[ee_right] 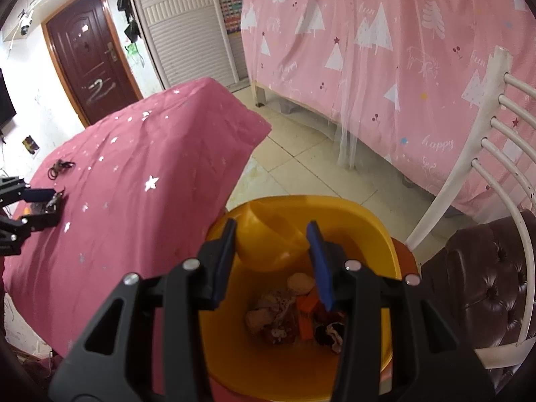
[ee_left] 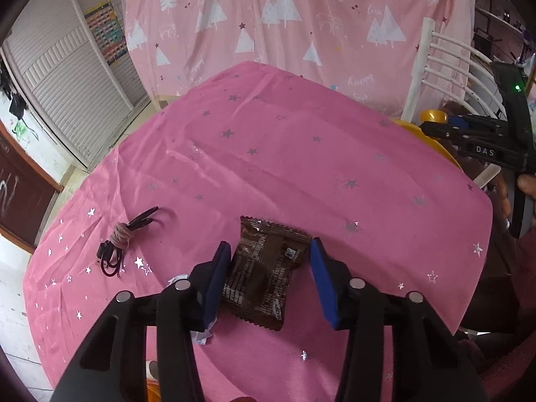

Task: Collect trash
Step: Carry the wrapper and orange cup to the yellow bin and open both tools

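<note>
Cable bundle (ee_left: 117, 248) and crumpled paper (ee_left: 202, 335) beside brown wrapper (ee_left: 264, 274).

I see a glossy crinkled foil wrapper (ee_left: 264, 274), satiny pink tablecloth (ee_left: 284, 154) with metallic stars, smooth glossy yellow plastic bin (ee_right: 365, 227).

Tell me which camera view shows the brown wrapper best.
The left wrist view shows it best: the brown wrapper lies flat on the pink tablecloth, large and sharp, between the left gripper fingers. In the right wrist view it is only a small dark patch at the far left edge, mostly hidden.
</note>
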The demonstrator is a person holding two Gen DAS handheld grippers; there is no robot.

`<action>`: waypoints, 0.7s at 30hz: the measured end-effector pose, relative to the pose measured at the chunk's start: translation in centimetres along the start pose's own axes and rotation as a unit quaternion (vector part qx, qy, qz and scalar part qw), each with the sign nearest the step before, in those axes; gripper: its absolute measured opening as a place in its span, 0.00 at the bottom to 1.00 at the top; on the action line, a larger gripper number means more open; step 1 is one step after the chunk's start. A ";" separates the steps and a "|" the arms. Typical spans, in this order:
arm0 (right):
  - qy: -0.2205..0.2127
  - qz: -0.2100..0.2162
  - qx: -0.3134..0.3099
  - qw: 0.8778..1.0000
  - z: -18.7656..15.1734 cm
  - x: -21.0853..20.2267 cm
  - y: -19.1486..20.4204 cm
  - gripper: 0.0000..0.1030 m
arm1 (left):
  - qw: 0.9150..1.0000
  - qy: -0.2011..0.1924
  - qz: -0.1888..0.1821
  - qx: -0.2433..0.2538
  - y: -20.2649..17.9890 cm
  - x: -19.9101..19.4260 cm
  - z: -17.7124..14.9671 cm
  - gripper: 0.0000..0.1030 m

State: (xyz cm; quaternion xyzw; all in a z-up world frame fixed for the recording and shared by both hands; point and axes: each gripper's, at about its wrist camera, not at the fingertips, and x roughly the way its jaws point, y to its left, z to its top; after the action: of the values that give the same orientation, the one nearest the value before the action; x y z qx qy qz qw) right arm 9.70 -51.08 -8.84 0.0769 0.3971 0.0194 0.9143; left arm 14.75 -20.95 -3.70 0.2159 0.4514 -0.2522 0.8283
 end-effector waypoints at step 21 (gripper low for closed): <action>-0.007 -0.013 0.028 0.999 0.0 -0.2 -1.6 0.64 | 0.998 -0.049 -0.033 -0.020 -1.2 -2.8 1.0 0.26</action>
State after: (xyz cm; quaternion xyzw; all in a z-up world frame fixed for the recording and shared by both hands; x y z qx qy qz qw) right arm 9.52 -52.67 -8.93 0.0976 0.3921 -0.0045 0.9147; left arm 13.39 -21.83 -0.90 0.1720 0.4220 -0.2809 0.8446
